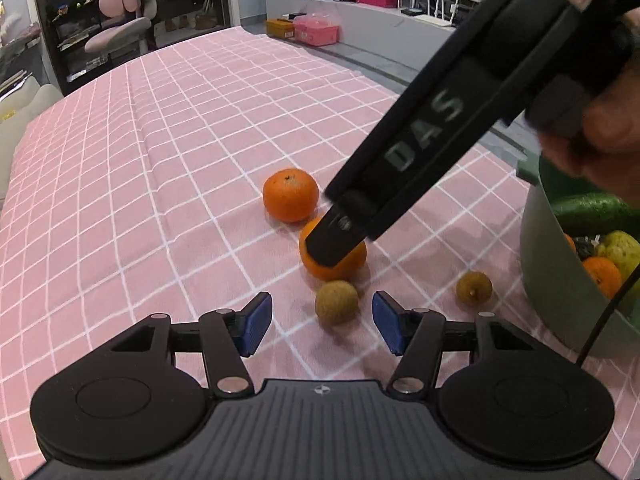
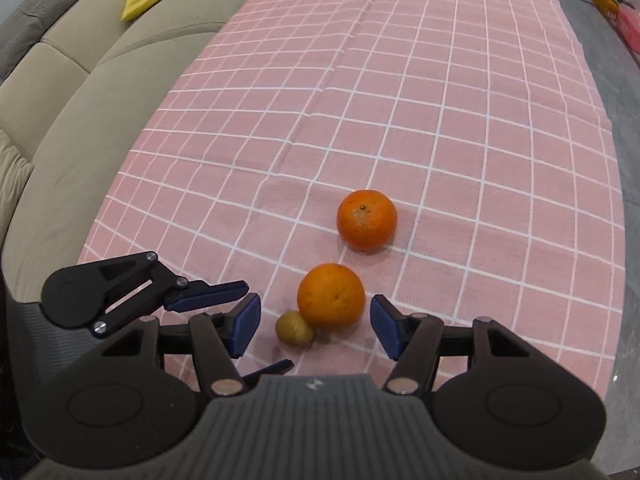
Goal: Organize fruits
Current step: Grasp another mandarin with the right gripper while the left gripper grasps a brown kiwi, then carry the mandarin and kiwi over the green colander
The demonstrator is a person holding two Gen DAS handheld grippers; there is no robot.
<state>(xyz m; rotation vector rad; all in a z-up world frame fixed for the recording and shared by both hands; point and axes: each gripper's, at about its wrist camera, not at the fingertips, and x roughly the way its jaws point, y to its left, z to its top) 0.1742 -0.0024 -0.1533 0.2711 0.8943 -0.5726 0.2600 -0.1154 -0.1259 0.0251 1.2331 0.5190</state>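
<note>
Two oranges and two small brownish-green fruits lie on the pink checked tablecloth. My left gripper (image 1: pixel 323 324) is open, low over the cloth, with one small fruit (image 1: pixel 336 302) in the gap and free of both pads. My right gripper (image 2: pixel 315 328) is open around the near orange (image 2: pixel 331 295), with a sliver of space on each side. That small fruit (image 2: pixel 294 328) rests against the orange's left. The right gripper's finger (image 1: pixel 332 240) covers part of the near orange (image 1: pixel 340 266). The far orange (image 1: pixel 291 195) (image 2: pixel 367 219) sits alone. The second small fruit (image 1: pixel 474 288) lies to the right.
A grey-green bowl (image 1: pixel 552 280) at the right edge holds an orange, a pear and a dark green fruit. A person's hand (image 1: pixel 600 132) grips the right tool above it. The left gripper's finger (image 2: pixel 208 294) reaches in beside my right pad. A beige sofa (image 2: pixel 80 100) borders the table's left side.
</note>
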